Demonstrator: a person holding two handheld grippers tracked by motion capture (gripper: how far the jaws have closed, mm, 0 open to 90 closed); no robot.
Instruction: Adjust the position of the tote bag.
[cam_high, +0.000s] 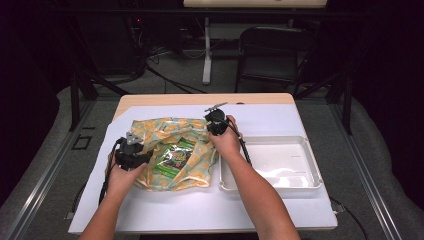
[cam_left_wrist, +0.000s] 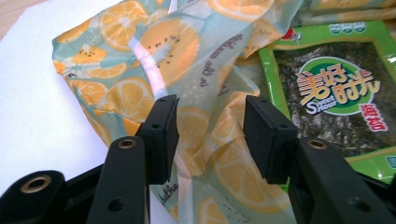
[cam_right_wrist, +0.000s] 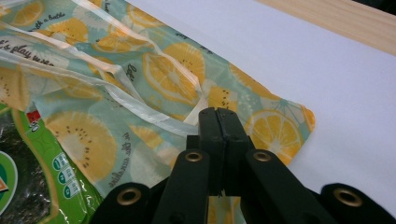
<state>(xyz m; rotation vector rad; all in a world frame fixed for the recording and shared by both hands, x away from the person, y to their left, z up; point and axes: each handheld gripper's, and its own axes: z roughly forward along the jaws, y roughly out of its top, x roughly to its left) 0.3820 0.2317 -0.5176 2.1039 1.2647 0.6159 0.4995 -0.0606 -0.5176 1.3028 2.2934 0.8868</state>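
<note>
White tray (cam_high: 305, 145) lies just right of fruit-print bag (cam_high: 150, 131); seaweed packet (cam_high: 174, 157) inside.

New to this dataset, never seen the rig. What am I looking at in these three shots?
No robot: a person holds a two-jaw gripper in each hand. The high view looks down on the table; the other two views ride on the grippers, looking along their black jaws.

On the white sheet lie a fruit-print plastic bag, a green seaweed packet on it, and beside them a white tray.

The right gripper is shut, apparently pinching the bag's edge at its far corner. The left gripper has open jaws astride a fold of the bag, pads not pressing it.
</note>
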